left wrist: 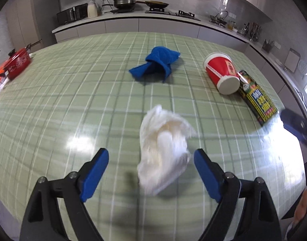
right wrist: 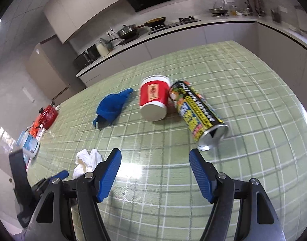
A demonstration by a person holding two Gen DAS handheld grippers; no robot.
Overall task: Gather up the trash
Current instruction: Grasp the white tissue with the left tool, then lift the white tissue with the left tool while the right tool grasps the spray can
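A crumpled white tissue (left wrist: 163,150) lies on the green checked table (left wrist: 73,100), between the open blue fingers of my left gripper (left wrist: 151,156). It also shows in the right wrist view (right wrist: 87,161). A red paper cup (left wrist: 222,72) lies on its side at the right, touching a black and yellow can (left wrist: 257,98). In the right wrist view the cup (right wrist: 154,98) and the can (right wrist: 197,114) lie ahead of my open, empty right gripper (right wrist: 155,156), the can just beyond its right finger.
A crumpled blue cloth (left wrist: 156,63) lies mid-table, also in the right wrist view (right wrist: 111,105). A red pot (left wrist: 18,62) and packets sit at the table's left edge. A kitchen counter (left wrist: 133,18) with pans runs behind.
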